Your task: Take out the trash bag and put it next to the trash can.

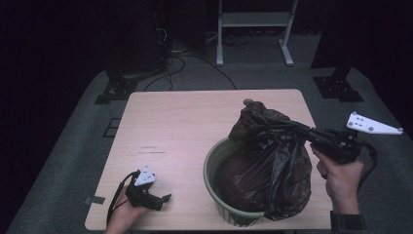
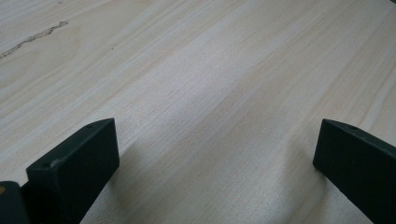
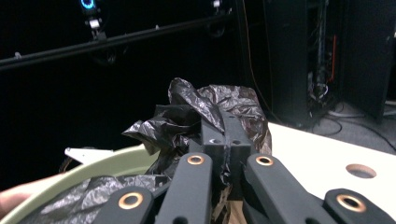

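- The right hand (image 1: 342, 176) comes up from the table's 4 o'clock edge, forearm near vertical in the high view, wrist cocked so the right gripper (image 1: 297, 128) points toward 9 o'clock across the bin (image 1: 213, 168)
- Its jaws are pressed together on a fold of the black plastic bag (image 1: 272, 161); the right gripper view (image 3: 226, 122) shows crinkled film bunched ahead of and above the jaw tips, pinched flat between them
- A grey three-cornered plate (image 1: 372, 125) rides on this gripper, jutting toward 3 o'clock beyond the table edge
- The left hand (image 1: 127, 214) lies low at the table's 7 o'clock corner, its left gripper (image 1: 164, 199) resting close to the wood and pointing toward 3 o'clock; a cable (image 1: 116, 197) loops beside it
- In the left gripper view its jaws stand spread wide, one at each side, with bare tabletop between them and nothing held
- The bag is thin, glossy, heavily creased film; it lines the bin, drapes over the rim at 5 o'clock and rises to a gathered peak at 12 o'clock
- The bin is round, pale green and ribbed on its outer wall, standing on the table's 5 o'clock quarter, well apart from the left gripper
- The table (image 1: 180, 126) is pale wood with fine straight grain and rounded corners; a short dark scratch (image 1: 153, 151) marks it toward 9 o'clock
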Demonstrator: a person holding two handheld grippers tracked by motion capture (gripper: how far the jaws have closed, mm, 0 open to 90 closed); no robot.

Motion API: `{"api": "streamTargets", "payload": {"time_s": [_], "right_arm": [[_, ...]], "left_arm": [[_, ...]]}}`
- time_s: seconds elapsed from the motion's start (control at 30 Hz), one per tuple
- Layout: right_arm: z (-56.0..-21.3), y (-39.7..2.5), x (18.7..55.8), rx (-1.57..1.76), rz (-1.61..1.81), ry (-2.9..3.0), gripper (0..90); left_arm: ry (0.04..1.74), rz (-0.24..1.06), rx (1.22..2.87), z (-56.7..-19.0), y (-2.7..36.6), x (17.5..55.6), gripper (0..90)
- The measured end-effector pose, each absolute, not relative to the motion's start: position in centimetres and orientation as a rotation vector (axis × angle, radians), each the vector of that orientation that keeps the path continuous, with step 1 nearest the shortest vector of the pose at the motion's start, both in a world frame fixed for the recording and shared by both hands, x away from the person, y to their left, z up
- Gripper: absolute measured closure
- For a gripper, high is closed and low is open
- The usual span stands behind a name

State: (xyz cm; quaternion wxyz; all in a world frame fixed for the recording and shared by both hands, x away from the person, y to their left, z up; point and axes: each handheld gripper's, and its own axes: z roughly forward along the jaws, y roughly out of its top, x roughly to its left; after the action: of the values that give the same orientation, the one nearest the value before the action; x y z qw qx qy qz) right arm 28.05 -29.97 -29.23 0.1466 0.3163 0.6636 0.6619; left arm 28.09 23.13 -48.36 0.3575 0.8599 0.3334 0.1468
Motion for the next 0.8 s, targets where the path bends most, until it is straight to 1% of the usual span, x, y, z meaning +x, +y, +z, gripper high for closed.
{"api": "streamTargets", "payload": {"time_s": [0.33,0.8], "right_arm": [[-26.5,-31.0,28.5,0.872,1.946,1.815,90.0],[-21.1,-31.7,29.9,0.810,1.936,1.726,90.0]], "left_arm": [[0.860,0.379,2.220,-48.4,23.1,28.1,0.0],[0.861,0.378,2.219,-48.4,23.1,28.1,0.0]]}}
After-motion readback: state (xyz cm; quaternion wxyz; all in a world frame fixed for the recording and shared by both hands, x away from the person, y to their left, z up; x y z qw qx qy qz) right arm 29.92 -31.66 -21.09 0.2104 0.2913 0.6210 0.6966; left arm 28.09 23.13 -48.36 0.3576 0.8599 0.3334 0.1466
